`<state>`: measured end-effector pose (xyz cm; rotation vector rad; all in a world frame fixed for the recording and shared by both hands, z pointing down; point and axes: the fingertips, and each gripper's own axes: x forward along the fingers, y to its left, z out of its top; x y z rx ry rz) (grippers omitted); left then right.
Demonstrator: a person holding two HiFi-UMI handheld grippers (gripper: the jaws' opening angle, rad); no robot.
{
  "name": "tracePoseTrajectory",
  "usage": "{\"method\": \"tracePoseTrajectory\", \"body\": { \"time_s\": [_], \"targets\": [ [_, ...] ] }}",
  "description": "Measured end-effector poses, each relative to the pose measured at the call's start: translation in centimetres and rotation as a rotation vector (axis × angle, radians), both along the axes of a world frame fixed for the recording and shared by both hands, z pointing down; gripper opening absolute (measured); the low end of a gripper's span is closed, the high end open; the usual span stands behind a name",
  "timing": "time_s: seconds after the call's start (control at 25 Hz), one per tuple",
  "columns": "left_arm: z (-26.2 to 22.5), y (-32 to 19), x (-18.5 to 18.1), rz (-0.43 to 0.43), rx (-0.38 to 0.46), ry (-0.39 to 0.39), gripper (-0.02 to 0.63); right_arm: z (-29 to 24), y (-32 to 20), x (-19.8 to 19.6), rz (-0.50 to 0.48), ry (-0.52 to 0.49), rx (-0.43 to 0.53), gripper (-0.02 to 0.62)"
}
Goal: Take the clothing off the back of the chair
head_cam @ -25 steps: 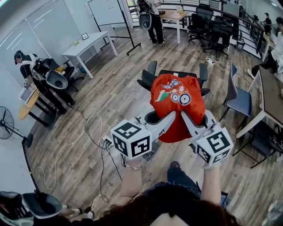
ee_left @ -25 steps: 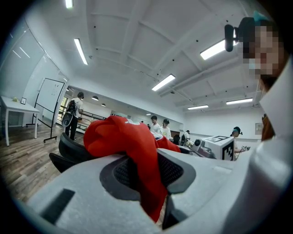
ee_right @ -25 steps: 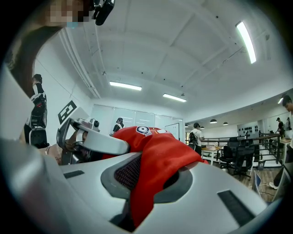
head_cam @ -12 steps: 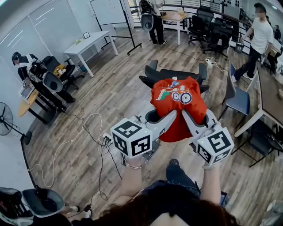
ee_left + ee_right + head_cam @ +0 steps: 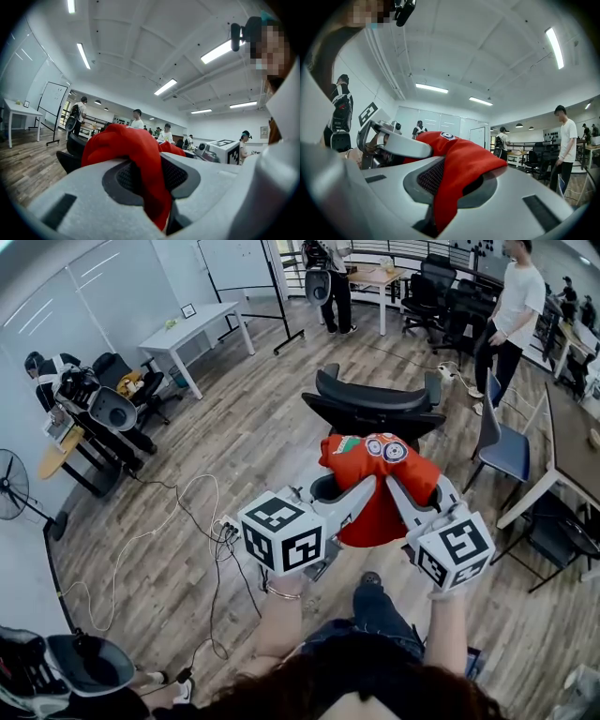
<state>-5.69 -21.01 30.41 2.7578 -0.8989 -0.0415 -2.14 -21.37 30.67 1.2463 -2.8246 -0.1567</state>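
A red T-shirt (image 5: pixel 380 479) with a round printed badge hangs between my two grippers, clear of the black office chair (image 5: pixel 375 407) behind it. My left gripper (image 5: pixel 361 491) is shut on the shirt's left side; in the left gripper view the red cloth (image 5: pixel 140 164) is pinched between the grey pads. Shut on the shirt's right side is my right gripper (image 5: pixel 398 491), with red cloth (image 5: pixel 459 173) bunched between its pads. The chair's back is bare.
A blue chair (image 5: pixel 506 451) and a dark table (image 5: pixel 572 451) stand at the right. A white table (image 5: pixel 192 334) is at the far left. Cables (image 5: pixel 178 512) trail over the wooden floor. A person in a white shirt (image 5: pixel 506 306) stands beyond the chair.
The shirt has come off the chair back and moved toward me with both grippers. The chair back now shows bare. A person in white has walked in at the far right.
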Motion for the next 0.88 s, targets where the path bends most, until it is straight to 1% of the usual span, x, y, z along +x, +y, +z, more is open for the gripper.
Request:
{"method": "tracePoseTrajectory", "body": {
  "time_s": [0.12,0.36,0.56,0.88],
  "targets": [
    [0.2,0.8,-0.4,-0.002,-0.008,0.006,0.101,0.2,0.9,-0.4,0.005,0.001,-0.007,0.058],
    [1.1,2.9,-1.5,-0.012,-0.020,-0.006,0.101,1.1,2.9,-1.5,0.021,0.005,-0.032,0.058],
    [1.3,3.6,-1.8,-0.012,-0.023,0.000,0.101,1.3,3.7,-1.8,0.028,0.002,-0.044,0.057],
    [1.4,4.4,-2.4,-0.031,-0.001,-0.018,0.102,1.4,4.4,-2.4,0.028,0.018,-0.042,0.057]
  ]
}}
